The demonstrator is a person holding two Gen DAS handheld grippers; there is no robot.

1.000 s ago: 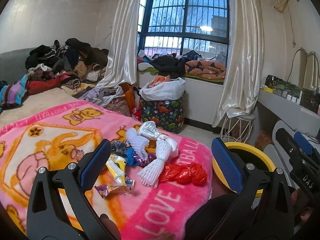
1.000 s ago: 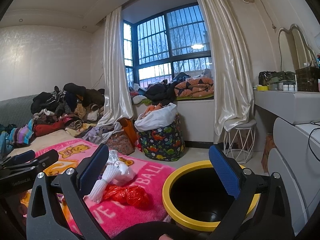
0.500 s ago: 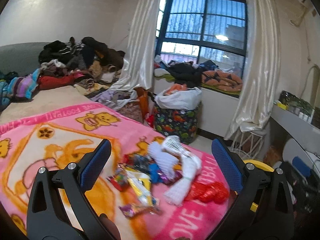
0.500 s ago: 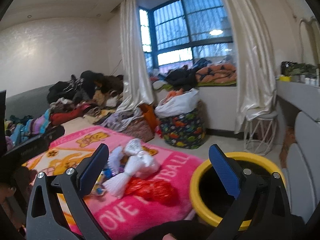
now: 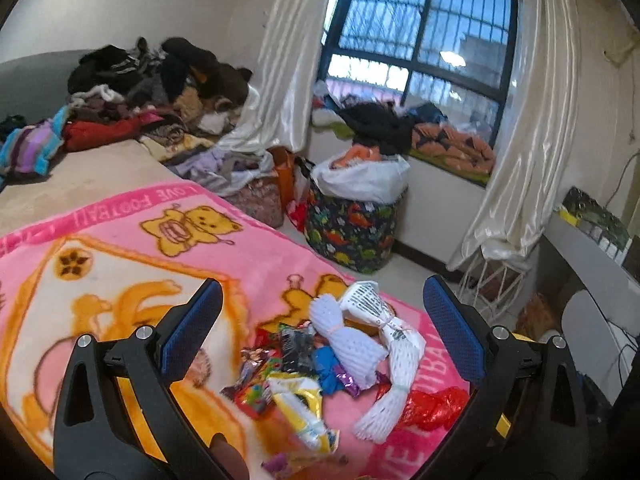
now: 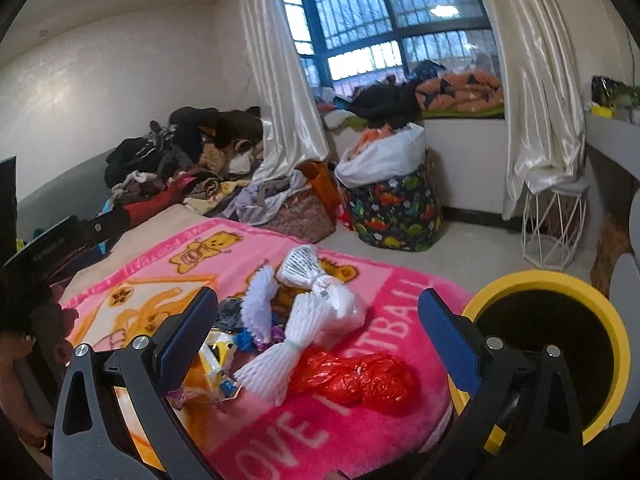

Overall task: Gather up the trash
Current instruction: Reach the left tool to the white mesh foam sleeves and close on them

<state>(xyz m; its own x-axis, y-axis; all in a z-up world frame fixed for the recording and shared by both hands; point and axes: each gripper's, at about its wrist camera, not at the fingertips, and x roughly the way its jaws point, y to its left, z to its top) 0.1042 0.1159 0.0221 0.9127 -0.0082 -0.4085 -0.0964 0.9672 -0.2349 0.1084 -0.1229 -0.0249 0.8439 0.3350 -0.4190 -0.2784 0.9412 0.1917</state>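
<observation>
The red plastic bag (image 6: pixel 356 378) lies on the bed between the fingers of the right hand-held gripper (image 6: pixel 316 338), nearer than the left hand-held gripper (image 5: pixel 320 340); both are released and empty, bin (image 6: pixel 616 336) at right.

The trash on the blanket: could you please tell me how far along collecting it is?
Nothing looks collected yet. Both the left gripper and right gripper are open and empty. The wrappers, foam nets and red bag remain on the blanket, beside the bin.

The pink blanket (image 5: pixel 120 248) carries white lettering: "LOVE FOOTBALL" along its far border, upside down, and "OVE" and "BALL" on its edge nearest the yellow bin (image 6: pixel 552 280).
</observation>
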